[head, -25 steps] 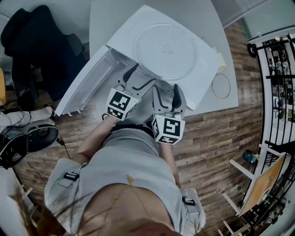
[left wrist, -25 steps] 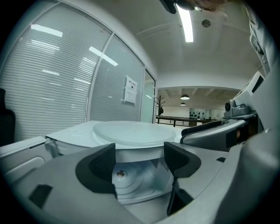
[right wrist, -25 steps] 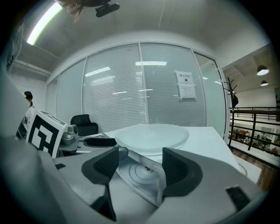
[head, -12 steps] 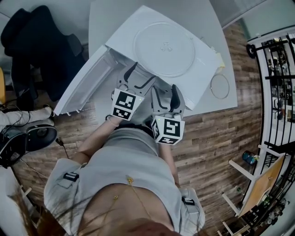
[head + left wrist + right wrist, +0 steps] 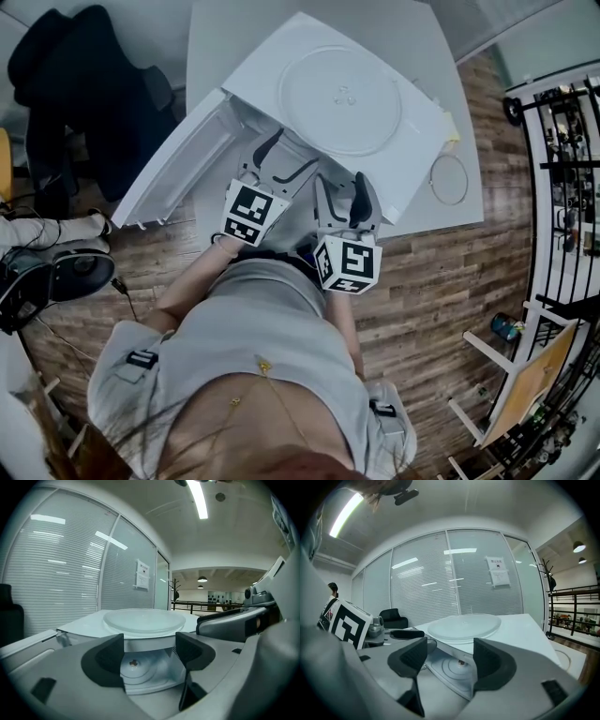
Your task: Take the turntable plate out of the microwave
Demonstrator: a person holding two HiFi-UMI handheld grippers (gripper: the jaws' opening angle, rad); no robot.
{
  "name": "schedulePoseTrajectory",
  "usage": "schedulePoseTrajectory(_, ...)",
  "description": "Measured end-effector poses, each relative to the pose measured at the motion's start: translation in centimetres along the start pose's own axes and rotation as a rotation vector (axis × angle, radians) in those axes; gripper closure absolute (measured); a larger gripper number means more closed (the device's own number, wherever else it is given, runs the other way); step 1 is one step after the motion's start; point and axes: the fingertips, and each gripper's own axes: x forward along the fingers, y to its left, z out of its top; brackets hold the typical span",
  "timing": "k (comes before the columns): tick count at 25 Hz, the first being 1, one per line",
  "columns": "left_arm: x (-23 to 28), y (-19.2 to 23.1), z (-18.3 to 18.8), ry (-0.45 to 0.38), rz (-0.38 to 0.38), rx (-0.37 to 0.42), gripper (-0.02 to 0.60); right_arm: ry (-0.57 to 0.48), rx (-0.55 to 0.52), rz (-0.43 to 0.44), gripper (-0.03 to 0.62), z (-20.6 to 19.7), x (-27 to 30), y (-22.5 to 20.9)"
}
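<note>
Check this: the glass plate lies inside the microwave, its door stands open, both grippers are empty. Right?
No: the head view shows the glass plate on top of the microwave. Its door stands open; left gripper and right gripper are empty.

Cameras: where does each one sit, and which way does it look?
Head view: on the person's head, looking steeply down at the microwave, the plate on top, both arms, the left tool and right tool.
Left gripper view: on the left tool, facing the open microwave between its spread jaws.
Right gripper view: on the right tool, facing likewise; the left tool's marker cube shows.
Shared: all three see the plate.
</note>
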Motion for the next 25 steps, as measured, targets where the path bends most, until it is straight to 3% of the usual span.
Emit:
schedulePoseTrajectory(14,-2.0,-1.4,0.3,-0.056,-0.092,-0.031,0.248,-0.022,-0.020,0.032,0.302,0.1,-0.7,0.6)
schedulePoseTrajectory(20,-3.0,-1.8,0.4,-0.095,-0.107,-0.033,0.415,-0.023,-0.019,0.049,0.417,-0.1,-1.1,0.8)
schedulePoseTrajectory(22,-3.4,-2.0,0.5,-0.098,-0.111,-0.029,0.497,-0.025,-0.031,0.057,0.448,-0.1,-1.3,1.0)
schedulePoseTrajectory(25,-3.8,-2.1,0.5,-0.102,-0.125,-0.034,0.532,-0.032,-0.022,0.078,0.509,-0.1,-1.5,1.5)
